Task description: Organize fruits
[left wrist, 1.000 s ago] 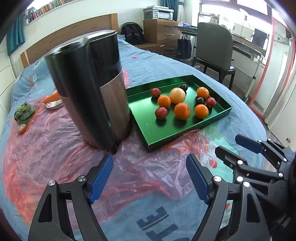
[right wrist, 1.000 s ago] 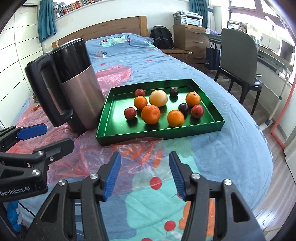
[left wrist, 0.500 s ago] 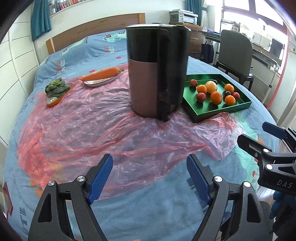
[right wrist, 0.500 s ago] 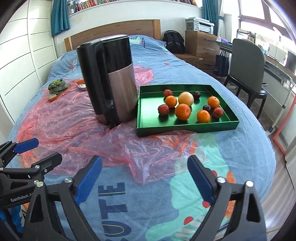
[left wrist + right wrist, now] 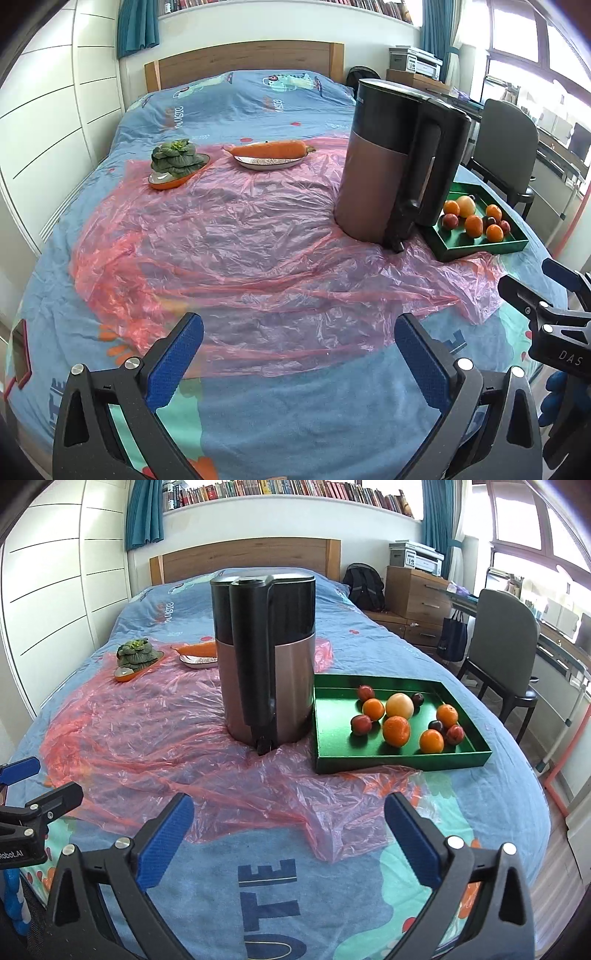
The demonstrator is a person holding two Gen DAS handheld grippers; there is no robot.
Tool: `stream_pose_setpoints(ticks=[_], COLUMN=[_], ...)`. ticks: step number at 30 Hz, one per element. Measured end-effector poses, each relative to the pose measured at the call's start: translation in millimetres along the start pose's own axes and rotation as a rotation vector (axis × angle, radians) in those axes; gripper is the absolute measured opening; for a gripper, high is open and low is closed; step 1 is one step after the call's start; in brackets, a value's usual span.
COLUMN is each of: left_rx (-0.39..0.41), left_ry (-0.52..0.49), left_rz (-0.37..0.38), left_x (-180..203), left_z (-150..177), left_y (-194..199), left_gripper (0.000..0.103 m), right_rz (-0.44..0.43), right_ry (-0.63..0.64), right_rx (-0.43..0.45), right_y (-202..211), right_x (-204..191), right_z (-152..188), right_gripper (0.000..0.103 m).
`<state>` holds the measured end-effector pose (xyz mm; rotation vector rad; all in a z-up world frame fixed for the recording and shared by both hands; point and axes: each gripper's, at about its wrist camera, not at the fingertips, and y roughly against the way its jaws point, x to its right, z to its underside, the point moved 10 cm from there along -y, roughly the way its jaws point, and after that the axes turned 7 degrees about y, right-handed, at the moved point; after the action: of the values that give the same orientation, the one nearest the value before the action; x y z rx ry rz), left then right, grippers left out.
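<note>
I am holding both grippers over the near end of the bed, taking the black and steel kettle (image 5: 266, 657) as my landmark. My left gripper (image 5: 298, 350) is opening its jaws, with nothing between the blue pads but bedcover and pink plastic sheet (image 5: 240, 240). My right gripper (image 5: 288, 834) is standing spread wide, also gripping nothing. The green tray (image 5: 399, 762) is sitting just right of the kettle, its near left corner almost touching the kettle's base, and it is carrying the fruits: four oranges (image 5: 396, 731), a pale round fruit (image 5: 399, 706) and several small dark red ones (image 5: 361, 724). Behind the kettle to its left, a carrot (image 5: 271, 149) is lying on a dish, and farther left a leafy green vegetable (image 5: 176, 157) is resting on an orange dish.
</note>
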<state>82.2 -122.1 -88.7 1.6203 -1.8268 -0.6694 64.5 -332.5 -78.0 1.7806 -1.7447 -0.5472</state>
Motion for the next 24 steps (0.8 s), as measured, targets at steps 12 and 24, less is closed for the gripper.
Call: stream_pose_setpoints(ticks=[12, 24], left_rx=[0.031, 0.037], left_ry=[0.065, 0.052], left_rz=[-0.009, -0.014], left_x=[-14.2, -12.2], left_z=[-6.0, -4.1], left_y=[13.4, 13.6], left_gripper=[0.102, 0.102], right_rz=[0.012, 0.006], right_ry=[0.029, 0.026], right_rx=[0.032, 0.025], right_y=[3.7, -1.9], right_x=[-4.5, -3.7], right_z=[-10.0, -5.3], right_gripper=[0.103, 0.103])
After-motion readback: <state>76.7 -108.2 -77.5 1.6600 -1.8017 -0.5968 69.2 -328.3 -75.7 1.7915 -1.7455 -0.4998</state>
